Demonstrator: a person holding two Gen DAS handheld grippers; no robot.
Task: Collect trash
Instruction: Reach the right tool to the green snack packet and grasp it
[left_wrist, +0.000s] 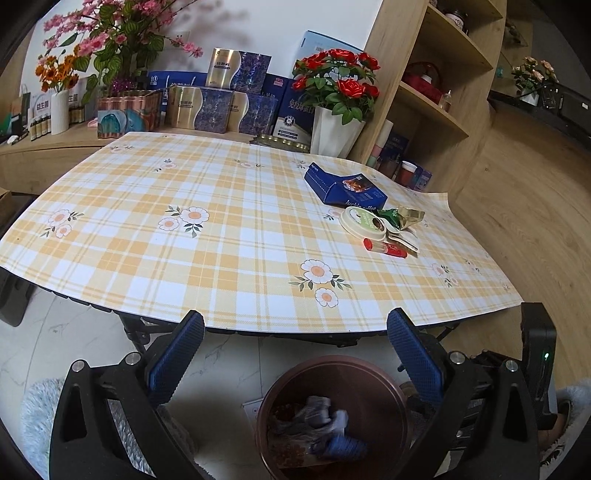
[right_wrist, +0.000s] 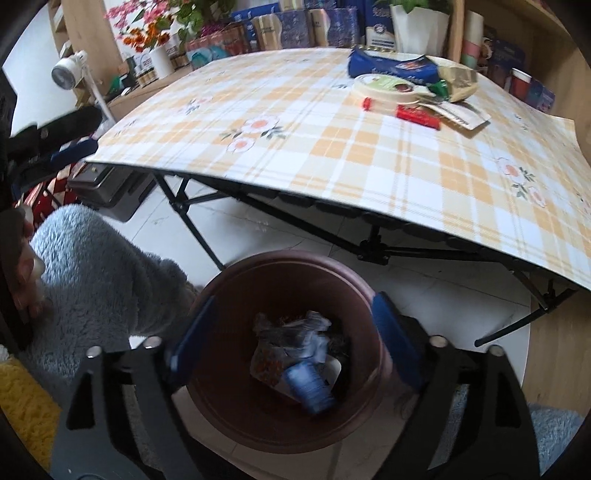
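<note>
1. The right gripper (right_wrist: 291, 332) is hanging over the brown bin (right_wrist: 236, 424), its blue fingers (right_wrist: 395, 332) spread wide and gripping nothing; the placement reads as a drop position, centred on the opening so trash falls inside.
2. A blue packet (right_wrist: 308, 386), blurred, is lying in the bin among crumpled wrappers (right_wrist: 291, 332), its long axis slanting from upper left to lower right in the right wrist view; whether it is resting or falling cannot be told.
3. The left gripper (left_wrist: 295, 354) is waiting beside the same bin at the table's (left_wrist: 184, 251) near edge, fingers wide apart and empty, pointing towards the tabletop, likely ready for the next pick.
4. More trash is sitting in a cluster at the table's far right: a blue box (left_wrist: 345, 186), a round lid (left_wrist: 364, 221), a red stick (left_wrist: 384, 248) lying roughly parallel to the near edge, and a crumpled gold and green wrapper (left_wrist: 402, 216); collection is looking partly done.
</note>
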